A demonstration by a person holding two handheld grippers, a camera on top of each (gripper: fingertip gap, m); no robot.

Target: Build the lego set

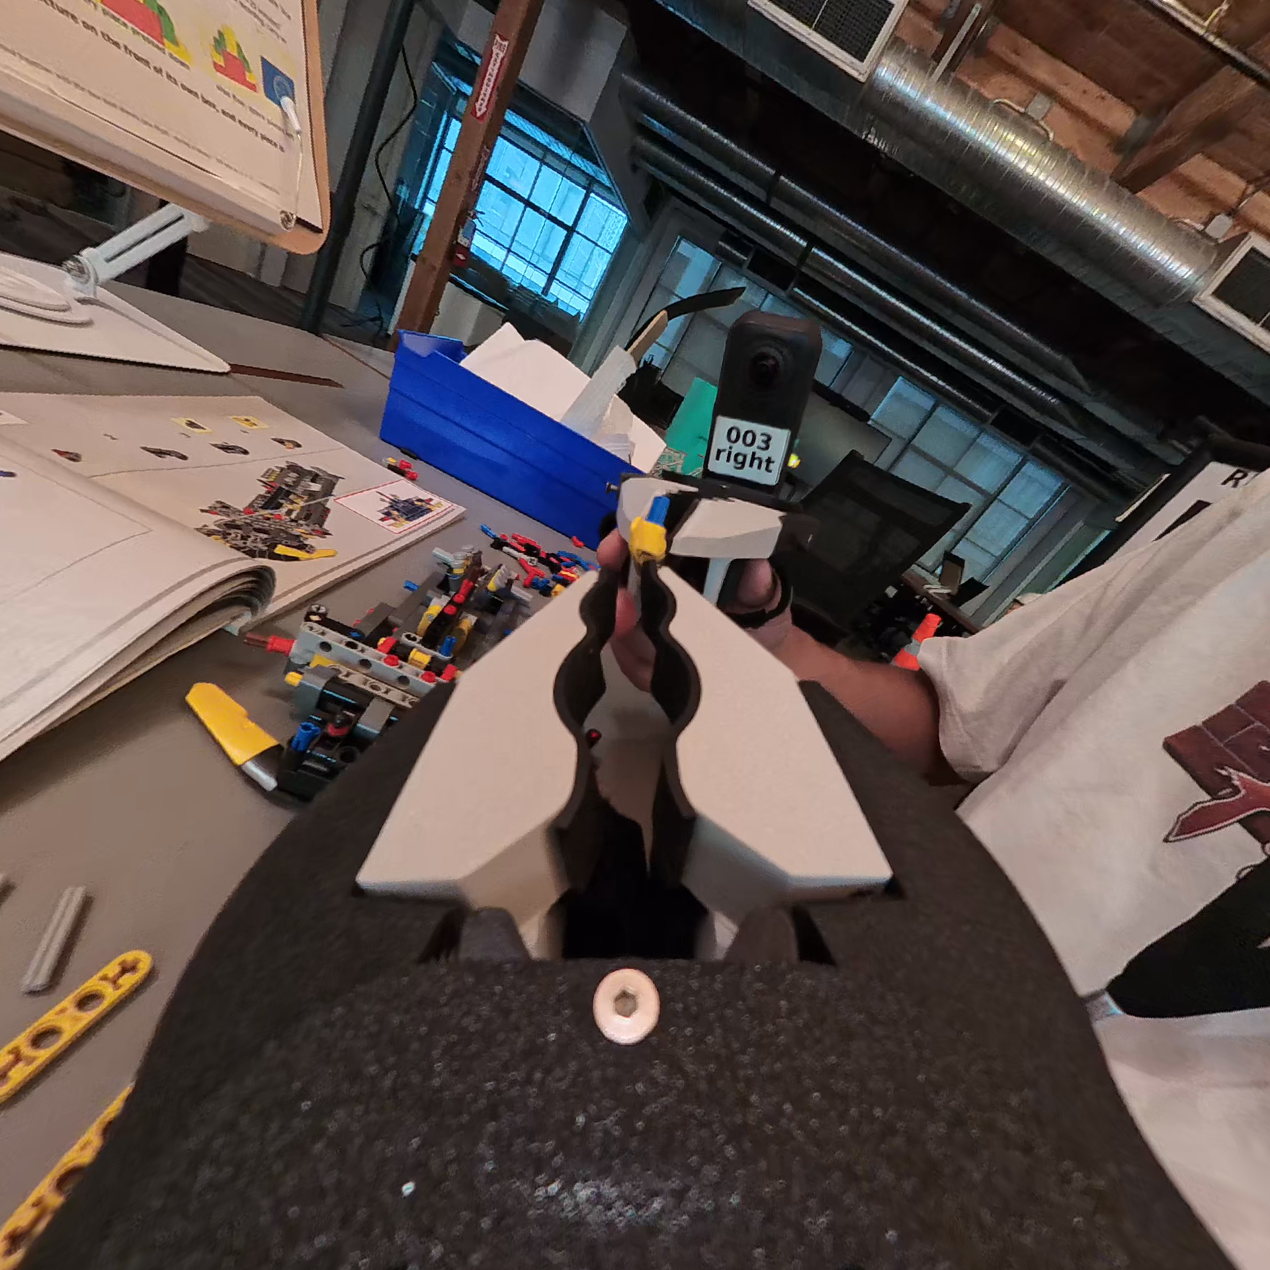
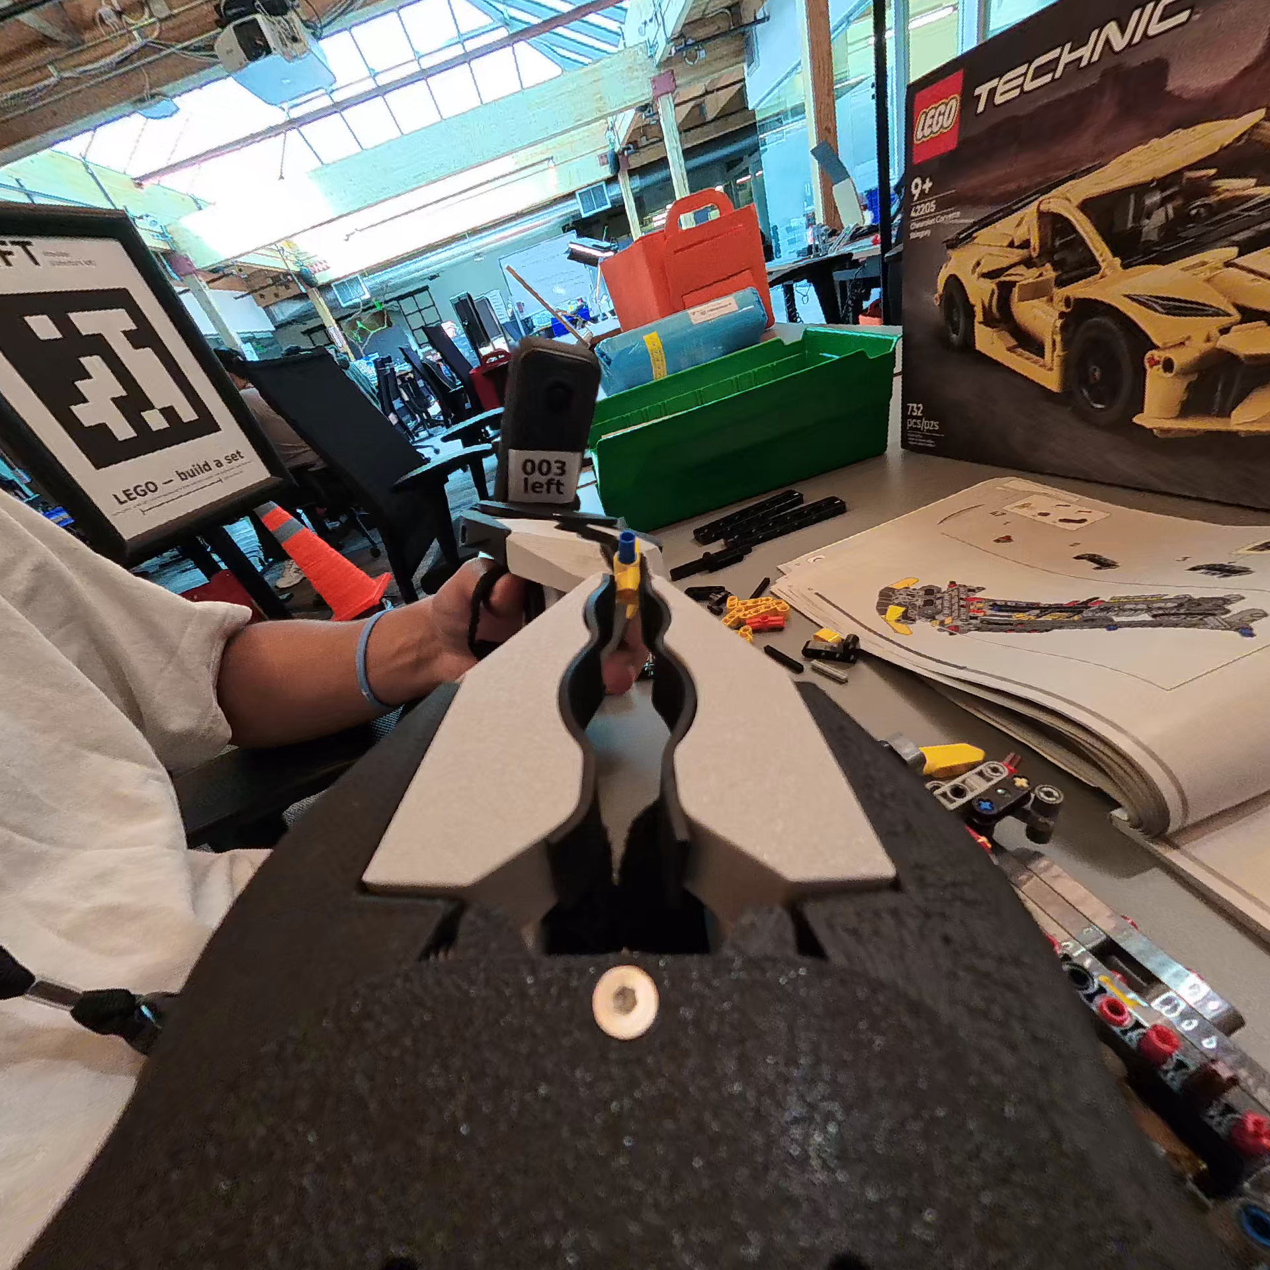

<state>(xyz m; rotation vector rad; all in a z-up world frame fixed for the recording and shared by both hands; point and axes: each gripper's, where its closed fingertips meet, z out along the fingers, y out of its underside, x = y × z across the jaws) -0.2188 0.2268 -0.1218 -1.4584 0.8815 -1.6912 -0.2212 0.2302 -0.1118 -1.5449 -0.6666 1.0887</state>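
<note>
Both claws met tip to tip above the table's edge, clamped together on one small yellow connector with a blue pin (image 1: 647, 529) standing out of its top. Left gripper (image 1: 636, 584): jaws narrowed, tips pinching the lower end of that piece. Right gripper (image 2: 627, 592): jaws likewise narrowed onto the same piece, seen from the opposite side. Each gripper was held by a person's hand (image 2: 481, 611), the forearm coming from a white sleeve (image 2: 103, 632).

Items on the grey table (image 1: 137, 811), left wrist view:
- partly built chassis (image 1: 385, 653) of grey, black, red and yellow parts, near the open instruction booklet (image 1: 137, 536);
- yellow panel piece (image 1: 230, 732) just beside the chassis;
- yellow perforated beams (image 1: 69, 1017) and a grey axle (image 1: 55, 938) at the near left;
- loose red and blue pins (image 1: 543, 556) in front of a blue bin (image 1: 495, 440).

Items in the right wrist view:
- green bin (image 2: 742, 426) behind black beams (image 2: 770, 515);
- set box (image 2: 1093, 261) standing upright behind the booklet;
- small loose parts (image 2: 756, 611) between the grippers and the booklet;
- framed marker sign (image 2: 117, 385) and an orange cone (image 2: 323, 556) off the table to the left.

Each gripper's body blocked much of the near table from its own camera.
</note>
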